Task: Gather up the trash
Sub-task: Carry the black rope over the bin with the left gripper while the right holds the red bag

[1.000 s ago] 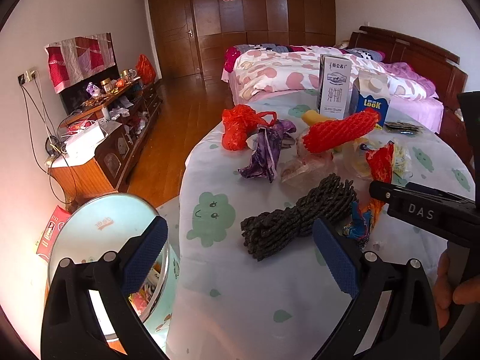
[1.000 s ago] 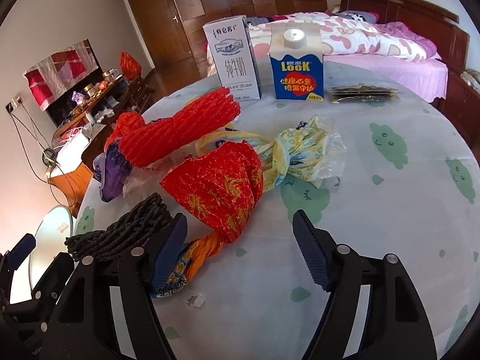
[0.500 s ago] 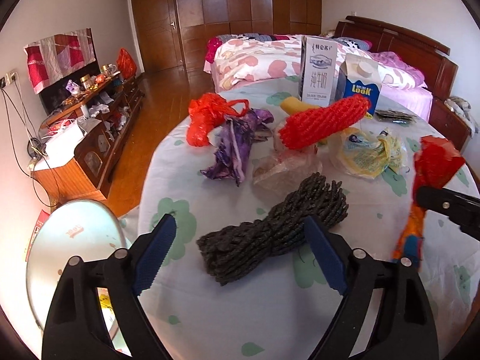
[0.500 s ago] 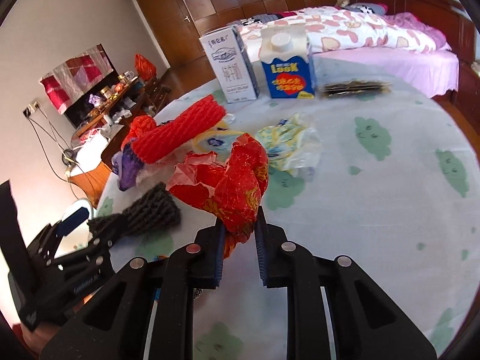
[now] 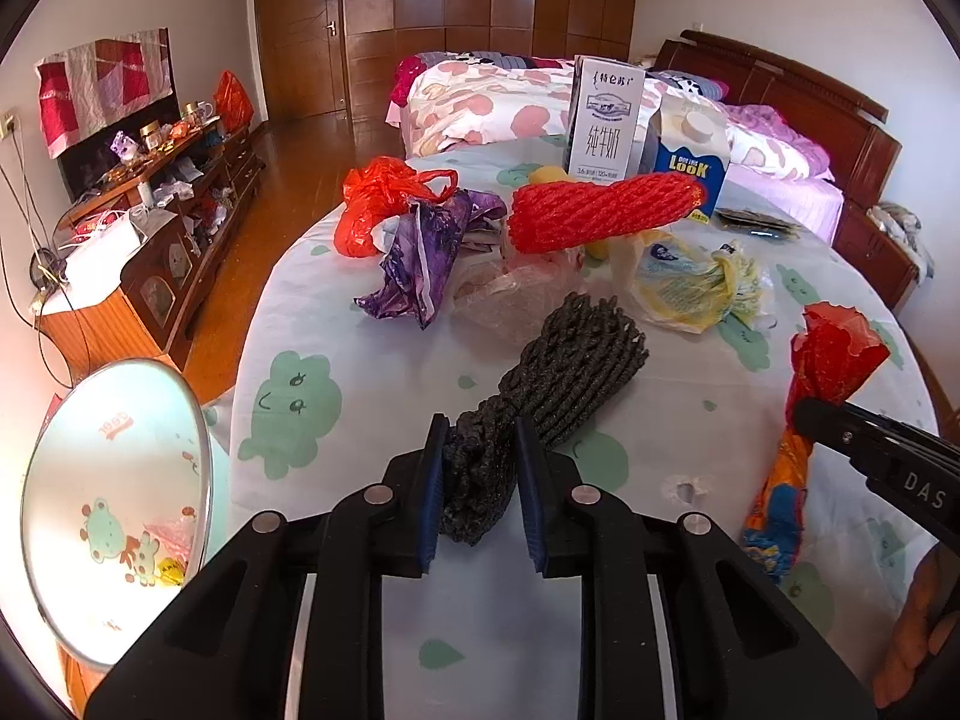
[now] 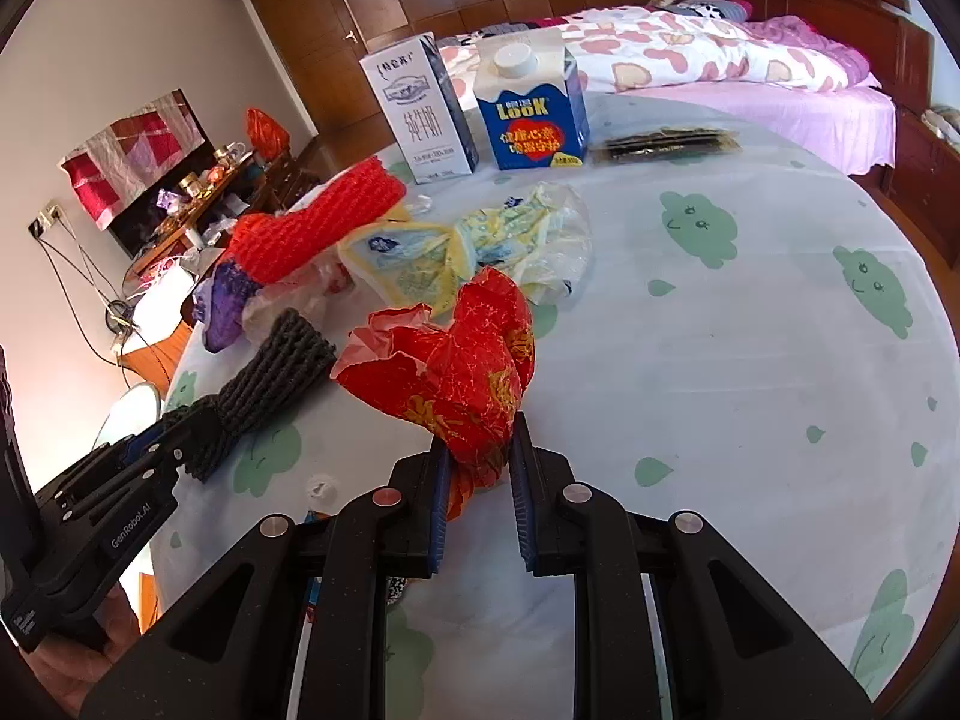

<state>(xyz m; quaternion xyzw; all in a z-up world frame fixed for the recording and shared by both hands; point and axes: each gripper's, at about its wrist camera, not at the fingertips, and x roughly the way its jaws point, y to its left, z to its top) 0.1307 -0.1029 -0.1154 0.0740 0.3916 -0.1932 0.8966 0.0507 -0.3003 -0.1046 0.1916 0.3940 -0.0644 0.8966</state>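
Observation:
My left gripper (image 5: 478,441) is shut on the near end of a dark grey foam net (image 5: 558,372), which lies on the round table (image 5: 336,324). It also shows in the right wrist view (image 6: 264,381). My right gripper (image 6: 478,443) is shut on a crumpled red wrapper (image 6: 462,360) and holds it above the table; the wrapper also shows in the left wrist view (image 5: 831,360). More trash lies beyond: a red foam net (image 5: 600,213), a purple bag (image 5: 426,252), a red plastic bag (image 5: 372,204), a clear bag (image 5: 516,300) and a yellow bag (image 5: 696,282).
Two cartons, a white one (image 5: 606,120) and a blue one (image 5: 690,162), stand at the table's far side next to a dark flat packet (image 6: 666,141). A bin with a pale liner (image 5: 114,498) stands on the floor left of the table. A bed (image 6: 720,54) lies behind.
My left gripper has closed on the near end of the grey foam net. My right gripper keeps its hold on the red wrapper and has lifted it a little higher.

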